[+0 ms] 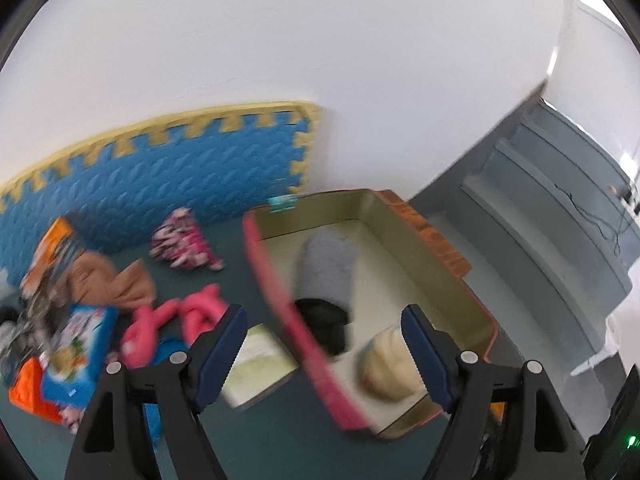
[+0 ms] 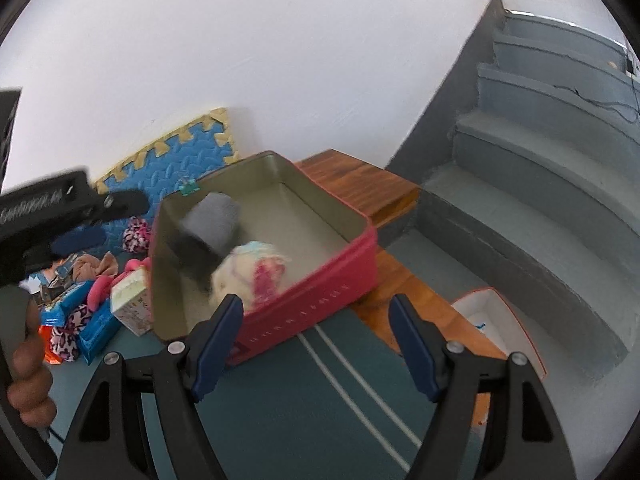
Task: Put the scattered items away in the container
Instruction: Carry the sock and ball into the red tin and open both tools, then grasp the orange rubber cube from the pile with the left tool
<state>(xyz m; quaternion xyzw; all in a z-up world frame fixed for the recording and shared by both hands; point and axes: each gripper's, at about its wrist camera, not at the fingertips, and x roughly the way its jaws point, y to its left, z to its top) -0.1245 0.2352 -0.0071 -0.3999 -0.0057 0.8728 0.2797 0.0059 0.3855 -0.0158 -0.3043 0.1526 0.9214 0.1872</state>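
A pink rectangular tin (image 1: 276, 280) (image 2: 320, 300) stands on the dark green floor mat. Inside lie a grey sock roll (image 1: 326, 268) (image 2: 214, 220), a black item (image 1: 324, 324) (image 2: 188, 256) and a cream-and-pink soft ball (image 1: 390, 364) (image 2: 250, 276). Left of the tin lie scattered items: a pink plush (image 1: 172, 324) (image 2: 98, 286), a pink patterned cloth (image 1: 182, 240) (image 2: 136, 234), a tan cloth (image 1: 108, 284), blue packets (image 1: 78, 356) (image 2: 94, 330) and a pale carton (image 1: 256, 364) (image 2: 132, 300). My left gripper (image 1: 324, 356) hangs open over the tin's near wall, holding nothing. My right gripper (image 2: 316, 344) is open before the tin's front, also holding nothing.
A blue foam puzzle mat (image 1: 168, 184) (image 2: 172, 160) leans on the white wall behind the pile. A wooden board (image 2: 360, 184) lies under and behind the tin. Grey stairs (image 2: 540, 184) rise at the right. A white lid (image 2: 488, 320) rests right of the board. A hand (image 2: 28, 376) holds the left gripper's handle.
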